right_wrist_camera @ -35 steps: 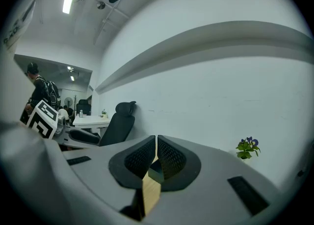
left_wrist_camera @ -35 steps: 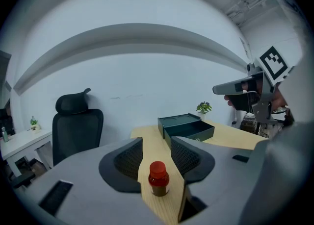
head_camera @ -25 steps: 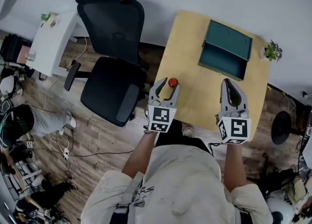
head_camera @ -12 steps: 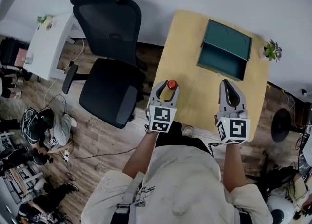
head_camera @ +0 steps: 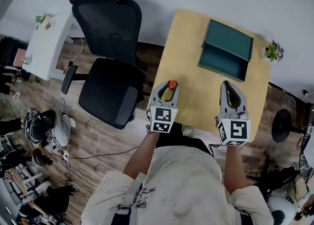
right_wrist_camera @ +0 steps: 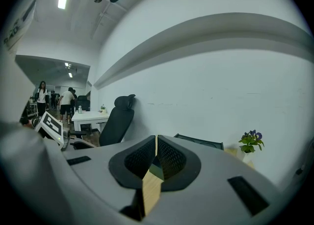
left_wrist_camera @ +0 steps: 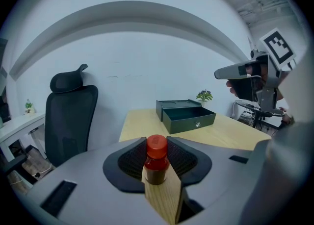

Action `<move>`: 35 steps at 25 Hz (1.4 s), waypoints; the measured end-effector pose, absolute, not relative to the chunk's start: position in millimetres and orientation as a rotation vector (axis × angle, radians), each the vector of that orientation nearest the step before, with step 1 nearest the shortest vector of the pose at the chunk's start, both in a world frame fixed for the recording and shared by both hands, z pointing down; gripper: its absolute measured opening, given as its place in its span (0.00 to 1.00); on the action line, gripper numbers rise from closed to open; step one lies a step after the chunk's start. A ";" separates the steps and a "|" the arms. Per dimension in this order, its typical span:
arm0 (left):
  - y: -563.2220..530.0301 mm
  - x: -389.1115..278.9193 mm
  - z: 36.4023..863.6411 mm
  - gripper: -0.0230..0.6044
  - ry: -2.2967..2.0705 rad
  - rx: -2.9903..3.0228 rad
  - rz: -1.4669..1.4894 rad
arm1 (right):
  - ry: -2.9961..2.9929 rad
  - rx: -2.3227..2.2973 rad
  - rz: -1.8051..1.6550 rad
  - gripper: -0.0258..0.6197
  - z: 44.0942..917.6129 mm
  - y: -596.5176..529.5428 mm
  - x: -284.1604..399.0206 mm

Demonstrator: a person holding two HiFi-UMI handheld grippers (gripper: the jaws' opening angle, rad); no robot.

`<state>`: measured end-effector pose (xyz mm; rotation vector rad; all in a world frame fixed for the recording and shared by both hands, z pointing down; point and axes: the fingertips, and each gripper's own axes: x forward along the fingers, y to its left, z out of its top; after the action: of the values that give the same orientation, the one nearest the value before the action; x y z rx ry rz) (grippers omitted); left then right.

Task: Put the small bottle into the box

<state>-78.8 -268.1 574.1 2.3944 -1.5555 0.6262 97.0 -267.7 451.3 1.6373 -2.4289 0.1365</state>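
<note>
A small dark bottle with a red cap (head_camera: 172,85) (left_wrist_camera: 157,160) stands upright near the left edge of the wooden table (head_camera: 196,101). My left gripper (head_camera: 169,88) (left_wrist_camera: 157,146) is round it, jaws closing, and the pads touch its sides. The dark green box (head_camera: 224,51) (left_wrist_camera: 187,116) lies open at the table's far side, its lid tipped back. My right gripper (head_camera: 230,87) (right_wrist_camera: 155,143) hovers over the table's right part, shut and empty.
A black office chair (head_camera: 110,62) stands left of the table. A white desk (head_camera: 49,42) is further left. A small potted plant (head_camera: 274,51) sits right of the box. People stand far off in the right gripper view (right_wrist_camera: 64,101).
The left gripper's fingers have drawn in round the bottle. The right gripper has hardly moved.
</note>
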 end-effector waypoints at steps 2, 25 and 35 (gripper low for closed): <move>-267.5 -78.5 574.2 0.24 -1.551 2.397 0.628 | -2.431 1.631 0.136 0.08 451.7 -267.4 95.3; -274.0 -72.3 507.9 0.24 -1.646 2.489 0.516 | -2.453 1.671 0.092 0.08 429.0 -261.1 108.6; -280.6 -63.1 447.0 0.24 -1.723 2.575 0.445 | -2.453 1.712 0.080 0.08 412.1 -258.1 126.0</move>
<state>-63.1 -280.6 447.0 2.5752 -1.7231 0.4453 126.0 -258.1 412.1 1.7122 -2.4526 0.0801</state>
